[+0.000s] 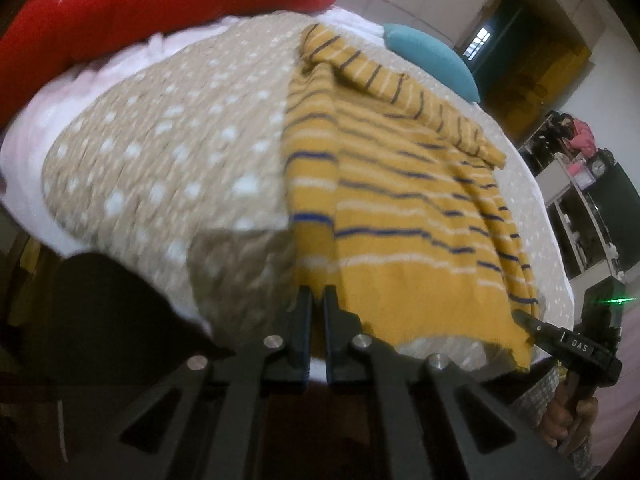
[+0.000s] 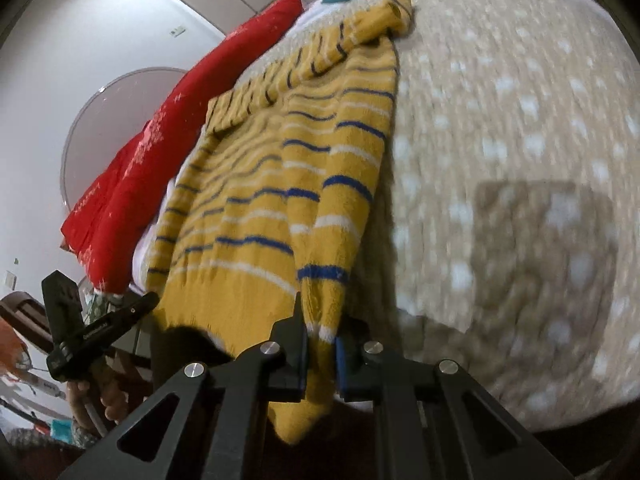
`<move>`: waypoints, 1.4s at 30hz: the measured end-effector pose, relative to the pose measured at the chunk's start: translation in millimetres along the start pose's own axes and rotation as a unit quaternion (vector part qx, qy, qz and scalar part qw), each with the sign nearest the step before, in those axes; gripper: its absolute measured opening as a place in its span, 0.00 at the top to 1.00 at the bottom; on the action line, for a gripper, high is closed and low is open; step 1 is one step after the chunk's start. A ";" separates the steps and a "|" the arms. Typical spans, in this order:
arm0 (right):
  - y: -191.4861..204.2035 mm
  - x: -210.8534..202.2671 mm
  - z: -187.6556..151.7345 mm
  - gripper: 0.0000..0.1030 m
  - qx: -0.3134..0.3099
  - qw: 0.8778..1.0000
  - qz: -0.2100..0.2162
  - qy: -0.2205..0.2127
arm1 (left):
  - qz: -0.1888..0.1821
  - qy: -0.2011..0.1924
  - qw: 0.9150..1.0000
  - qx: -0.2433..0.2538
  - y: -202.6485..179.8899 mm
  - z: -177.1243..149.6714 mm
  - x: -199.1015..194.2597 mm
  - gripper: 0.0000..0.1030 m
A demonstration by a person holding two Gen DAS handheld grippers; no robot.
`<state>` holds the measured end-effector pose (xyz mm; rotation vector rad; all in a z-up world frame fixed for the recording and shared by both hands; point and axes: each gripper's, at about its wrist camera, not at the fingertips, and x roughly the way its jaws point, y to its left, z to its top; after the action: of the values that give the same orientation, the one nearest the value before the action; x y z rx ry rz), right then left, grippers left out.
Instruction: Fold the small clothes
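A mustard-yellow sweater (image 1: 400,208) with blue and white stripes lies spread on the beige dotted bedspread (image 1: 168,152), with a sleeve folded across its far part. My left gripper (image 1: 318,292) is shut on the sweater's near hem at its left corner. My right gripper (image 2: 322,316) is shut on the hem (image 2: 320,280) at the other corner; yellow fabric hangs down between its fingers. The sweater (image 2: 280,184) fills the middle of the right wrist view. Each gripper shows in the other's view, the right (image 1: 560,336) and the left (image 2: 100,324).
A red pillow (image 1: 132,4) and a teal pillow (image 1: 432,56) lie at the bed's far end. The bed's near edge (image 1: 224,280) drops off by the grippers. Shelves with clutter (image 1: 580,168) stand to the right.
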<state>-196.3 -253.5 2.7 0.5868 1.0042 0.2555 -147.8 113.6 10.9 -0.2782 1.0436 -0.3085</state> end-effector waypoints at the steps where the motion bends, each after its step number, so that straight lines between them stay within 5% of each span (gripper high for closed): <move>1: -2.3 0.6 -4.2 0.89 0.003 1.000 0.000 0.004 | -0.001 0.004 1.000 -0.006 4.6 -2.2 1.2 0.98; 9: -6.4 -15.5 -18.8 0.85 -0.021 0.999 -0.042 -0.009 | 0.003 -0.011 1.000 -0.019 17.8 -6.2 -12.4 0.99; 11: -4.3 -21.7 -17.8 0.83 -0.027 0.998 -0.059 -0.017 | 0.007 -0.023 1.000 -0.007 14.1 -3.8 -19.5 0.91; 13: -6.5 -29.8 -16.9 0.82 -0.026 0.997 -0.065 -0.024 | 0.013 -0.035 0.999 0.001 10.8 -1.9 -24.6 0.67; 15: -13.4 -40.2 -16.3 0.79 -0.019 0.996 -0.076 -0.033 | 0.019 -0.050 0.999 0.008 7.1 0.1 -29.2 0.56; 19: -25.7 -55.4 -10.5 0.74 0.005 0.995 -0.087 -0.050 | 0.028 -0.062 0.998 0.017 1.3 4.4 -31.7 0.50; 27: -24.0 -61.8 -2.9 0.73 0.004 0.994 -0.099 -0.055 | 0.035 -0.071 0.997 0.014 -0.1 14.8 -28.6 0.40; 42: -3.3 -24.5 14.1 0.55 -0.027 0.993 -0.112 -0.032 | 0.067 -0.046 0.996 0.028 2.0 16.2 -11.2 0.34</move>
<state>-197.4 -272.3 24.0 0.4259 0.9893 0.0644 -138.5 120.9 26.8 -0.1690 0.9561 -0.2021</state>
